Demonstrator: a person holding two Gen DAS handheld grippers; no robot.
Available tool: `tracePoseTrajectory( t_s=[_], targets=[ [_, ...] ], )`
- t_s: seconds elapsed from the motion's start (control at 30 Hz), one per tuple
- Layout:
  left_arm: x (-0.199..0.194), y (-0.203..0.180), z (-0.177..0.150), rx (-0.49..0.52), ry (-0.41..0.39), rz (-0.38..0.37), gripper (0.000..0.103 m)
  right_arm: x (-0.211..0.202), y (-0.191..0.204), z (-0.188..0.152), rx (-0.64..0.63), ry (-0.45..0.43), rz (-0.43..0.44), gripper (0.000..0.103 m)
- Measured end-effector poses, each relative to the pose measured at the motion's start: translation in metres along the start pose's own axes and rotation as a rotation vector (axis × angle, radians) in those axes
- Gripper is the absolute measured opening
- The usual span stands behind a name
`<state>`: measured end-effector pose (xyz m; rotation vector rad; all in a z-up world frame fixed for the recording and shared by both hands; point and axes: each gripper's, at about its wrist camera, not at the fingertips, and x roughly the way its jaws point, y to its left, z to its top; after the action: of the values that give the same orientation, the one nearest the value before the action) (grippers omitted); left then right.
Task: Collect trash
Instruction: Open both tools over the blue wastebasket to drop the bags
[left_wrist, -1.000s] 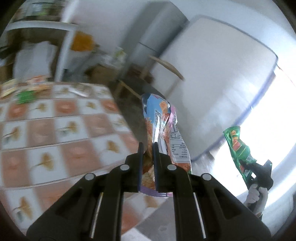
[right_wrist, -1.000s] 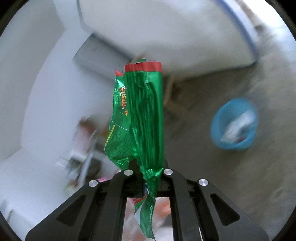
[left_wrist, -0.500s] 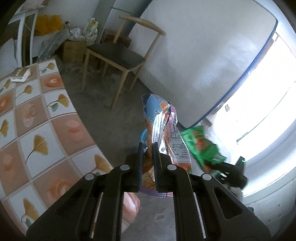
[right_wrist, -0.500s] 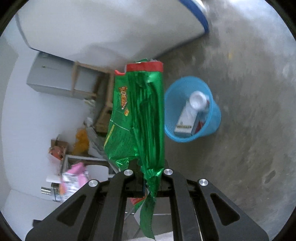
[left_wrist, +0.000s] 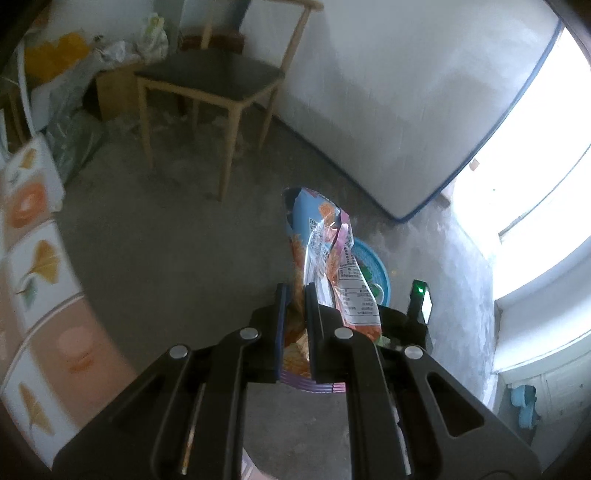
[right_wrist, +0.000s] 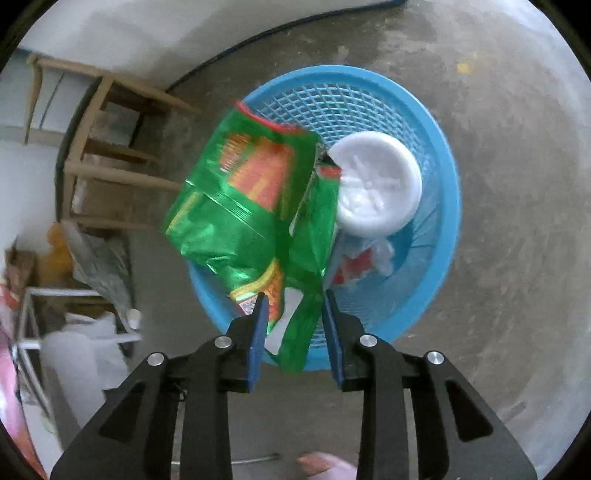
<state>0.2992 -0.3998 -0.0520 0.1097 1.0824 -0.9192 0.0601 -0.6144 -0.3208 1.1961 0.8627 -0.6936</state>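
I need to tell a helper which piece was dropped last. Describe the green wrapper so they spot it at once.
Find the blue basket on the concrete floor. The green wrapper hangs over its near-left rim, just beyond the tips of the open right tongs. It is the only shiny green foil, beside a white lid.

Blue basket (right_wrist: 448, 206) mouth crowded; chair (left_wrist: 210, 79) well apart.

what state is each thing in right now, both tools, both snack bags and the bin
left tool: shut on the blue and orange foil snack bag, bag upright
right tool: jaws just opened, pads clear of the bag
green foil snack bag: loose between the jaws, tilted over the basket
blue plastic mesh basket: upright on the floor, already holding a white plastic lid and wrappers
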Motion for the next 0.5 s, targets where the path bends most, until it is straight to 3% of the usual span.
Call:
tracePoseTrajectory(
  t_s=[0.07,0.17,0.37,0.5],
  targets=[
    [0.022,-0.011,0.006,0.009,0.034,-0.009,0.009,-0.012,0.000,-0.008,-0.054,-0.038,-0.017,0.040],
    [0.060,-0.026,0.015,-0.009,0.084,-0.038,0.009,-0.035,-0.009,-0.015,-0.104,-0.085,-0.042,0.040],
    [0.159,-0.057,0.027,-0.139,0.194,-0.122,0.011,-0.100,-0.047,-0.051,-0.050,-0.151,0.019,0.040],
    [0.216,-0.059,0.014,-0.178,0.245,-0.023,0.047,-0.132,-0.081,-0.087,-0.026,-0.122,-0.009,0.040]
  ],
)
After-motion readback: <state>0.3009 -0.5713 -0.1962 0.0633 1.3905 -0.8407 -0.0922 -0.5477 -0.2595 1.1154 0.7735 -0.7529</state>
